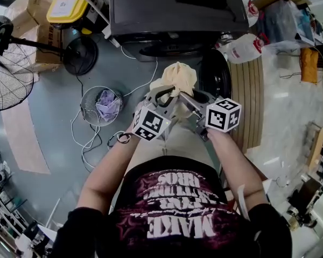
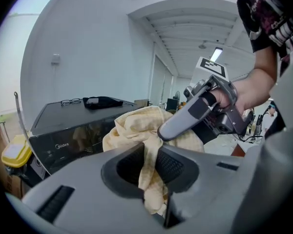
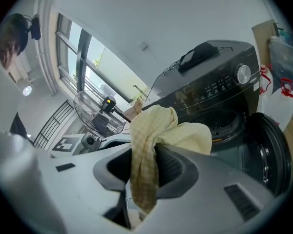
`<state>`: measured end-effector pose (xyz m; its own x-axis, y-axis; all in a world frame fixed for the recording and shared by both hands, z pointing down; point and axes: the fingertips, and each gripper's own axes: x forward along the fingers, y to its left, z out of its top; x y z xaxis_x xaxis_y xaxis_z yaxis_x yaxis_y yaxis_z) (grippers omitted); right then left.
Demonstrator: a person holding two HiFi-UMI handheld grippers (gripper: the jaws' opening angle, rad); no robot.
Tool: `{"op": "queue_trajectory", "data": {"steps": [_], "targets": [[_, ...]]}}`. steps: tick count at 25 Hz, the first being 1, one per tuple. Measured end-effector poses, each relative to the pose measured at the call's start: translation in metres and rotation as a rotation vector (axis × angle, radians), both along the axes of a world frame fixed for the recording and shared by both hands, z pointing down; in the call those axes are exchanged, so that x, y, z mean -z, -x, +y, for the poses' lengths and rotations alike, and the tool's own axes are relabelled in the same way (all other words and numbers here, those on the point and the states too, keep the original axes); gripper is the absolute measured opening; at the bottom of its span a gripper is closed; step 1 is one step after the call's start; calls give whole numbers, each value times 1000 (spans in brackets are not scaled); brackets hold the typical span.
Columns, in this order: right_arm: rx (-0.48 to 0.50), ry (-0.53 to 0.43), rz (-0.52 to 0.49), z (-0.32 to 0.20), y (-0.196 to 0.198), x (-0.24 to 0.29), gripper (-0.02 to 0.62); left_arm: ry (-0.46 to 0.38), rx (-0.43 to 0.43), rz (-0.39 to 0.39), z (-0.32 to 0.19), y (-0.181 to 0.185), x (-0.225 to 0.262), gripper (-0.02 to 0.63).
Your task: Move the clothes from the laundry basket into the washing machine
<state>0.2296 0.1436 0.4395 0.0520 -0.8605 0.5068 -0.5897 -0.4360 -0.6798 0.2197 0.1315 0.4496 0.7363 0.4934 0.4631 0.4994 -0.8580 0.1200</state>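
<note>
One cloth (image 1: 178,75) between both tools (image 2: 149,162) (image 3: 145,168)

Forearms out ahead, close together — left claw (image 2: 147,160) and right claw (image 3: 144,167) each clamped on yellow cloth (image 1: 178,75)

shirt (image 1: 177,214): black, short-sleeved, pink-white print | left hand-held gripper (image 1: 161,97): grey, black-white marker cube (image 1: 151,123) | right hand-held gripper (image 1: 184,99): same
</note>
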Motion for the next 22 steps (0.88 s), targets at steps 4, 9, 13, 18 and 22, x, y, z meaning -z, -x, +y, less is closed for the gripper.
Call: {"op": "queue_trajectory", "data": {"steps": [4,9,13,18,22], "targets": [[-42,-18,-52,2,-10,-19,112,27,22,-23,-3,4,-12,65],[-63,-28,-89,6,-21,-41,110,67,79,-43,-9,0,-24,66],[-109,-74,-124,12,-31,-59,110,109,111,-64,-8,-7,-41,66],[-185,-118,-147,20,-48,-86,109,108,134,-61,-6,-20,-62,66],[-223,-104,-120,25,-64,-113,109,89,209,-40,-26,-29,-77,66]]}}
